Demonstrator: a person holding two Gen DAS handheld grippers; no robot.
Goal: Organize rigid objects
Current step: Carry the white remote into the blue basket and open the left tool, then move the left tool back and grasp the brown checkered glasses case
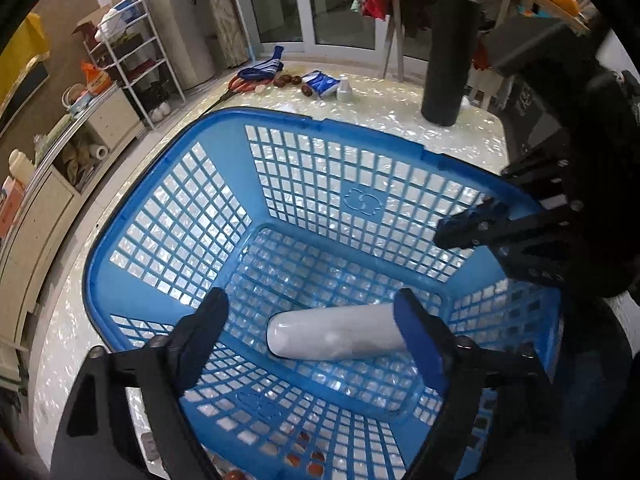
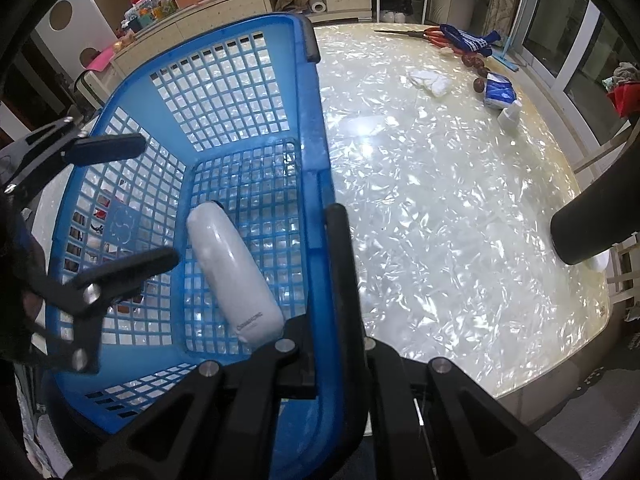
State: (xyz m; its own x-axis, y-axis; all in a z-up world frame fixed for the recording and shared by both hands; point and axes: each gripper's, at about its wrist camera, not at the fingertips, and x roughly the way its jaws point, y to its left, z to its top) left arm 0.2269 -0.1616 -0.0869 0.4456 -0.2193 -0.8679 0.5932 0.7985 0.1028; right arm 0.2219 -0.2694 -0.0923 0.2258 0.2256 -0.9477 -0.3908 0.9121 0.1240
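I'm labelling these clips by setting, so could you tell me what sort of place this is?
Most likely a home dining or living room: a pearly table with a blue laundry-style basket, cluttered sideboard shelving, and sliding glass doors.

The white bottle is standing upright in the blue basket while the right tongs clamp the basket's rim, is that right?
Not quite: the white bottle lies on its side on the blue basket floor, as the right wrist view shows. The right tongs do clamp the rim.

White bottle point(image 2: 234, 272) lies in blue basket point(image 2: 316, 128) — right claw point(image 2: 320, 280) clamps its rim.
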